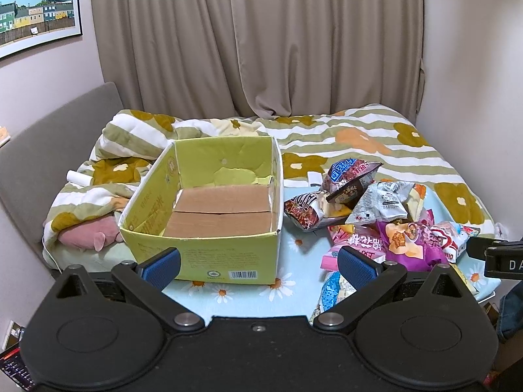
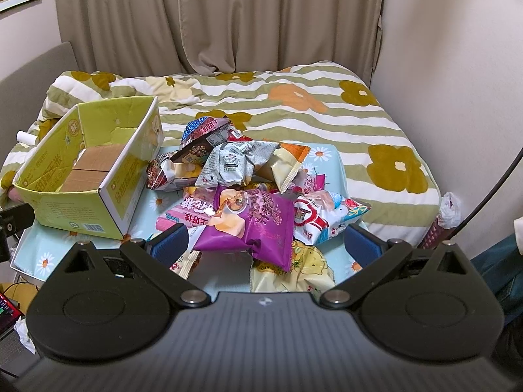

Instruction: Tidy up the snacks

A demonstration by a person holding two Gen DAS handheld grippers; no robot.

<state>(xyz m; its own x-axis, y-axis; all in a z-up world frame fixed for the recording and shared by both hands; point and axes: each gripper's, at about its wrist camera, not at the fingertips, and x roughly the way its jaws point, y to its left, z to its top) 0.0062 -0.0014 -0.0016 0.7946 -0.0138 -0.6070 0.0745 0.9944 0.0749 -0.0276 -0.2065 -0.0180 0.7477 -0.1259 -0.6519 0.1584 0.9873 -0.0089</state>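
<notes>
Ahead of the left tool [image 1: 260, 266] an open box [image 1: 209, 209] stands on the bench [image 1: 294, 281]. The snack pile [image 2: 248, 196] lies right of it, straight before the right tool [image 2: 266, 243]. The bed [image 2: 294, 98] lies behind both.

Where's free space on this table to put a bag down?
The box is empty. Bare cloth shows in the strip between box and snack pile, and along the near edge in front of the box. The table's right side is crowded.

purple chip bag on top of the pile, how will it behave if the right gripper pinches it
The puffy purple foil chip bag looks air-filled, so probably light and squashy rather than stiff. Its glossy film may slip between the pads. It rests loosely on other packets, so a push would likely slide it off the pile.
</notes>
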